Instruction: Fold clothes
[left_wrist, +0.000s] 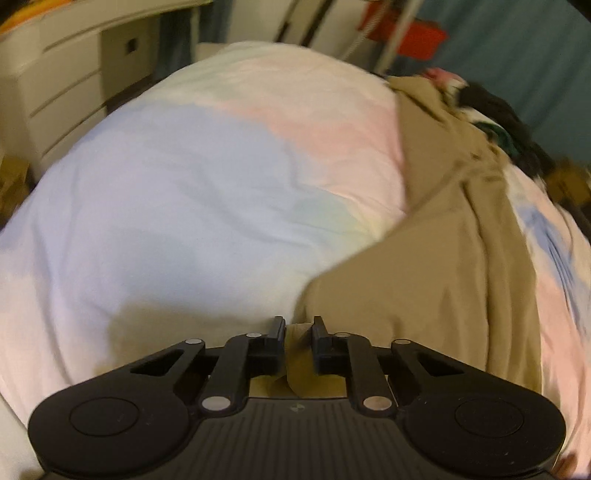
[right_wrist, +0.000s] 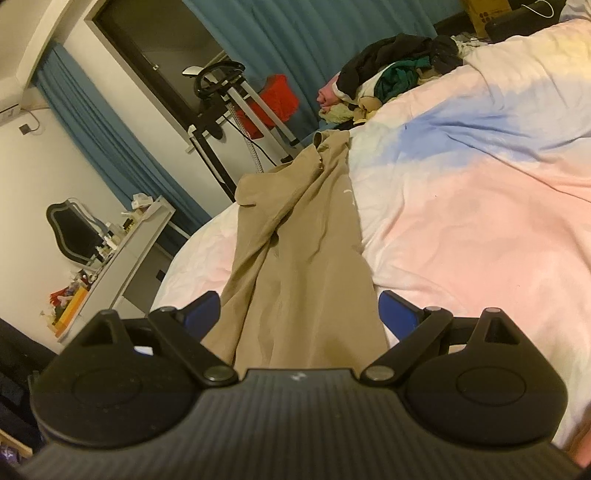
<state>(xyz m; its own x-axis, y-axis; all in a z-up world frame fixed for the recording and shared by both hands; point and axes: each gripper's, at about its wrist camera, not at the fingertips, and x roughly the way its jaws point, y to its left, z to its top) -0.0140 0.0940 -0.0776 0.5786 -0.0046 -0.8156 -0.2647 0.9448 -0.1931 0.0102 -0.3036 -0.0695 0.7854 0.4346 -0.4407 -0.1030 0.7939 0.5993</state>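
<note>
A tan garment, long like trousers, lies stretched over a bed with a pastel pink and blue cover. My left gripper is shut on the near corner of this garment, and a fold of tan cloth is pinched between its black fingers. In the right wrist view the same garment runs away from me toward the bed's far edge. My right gripper stands open and wide, its blue pads on either side of the cloth's near end, not visibly squeezing it.
A heap of dark, green and pink clothes sits at the far end of the bed cover, seen too in the left view as a clothes heap. White drawers, a dressing shelf, a metal stand and blue curtains surround the bed.
</note>
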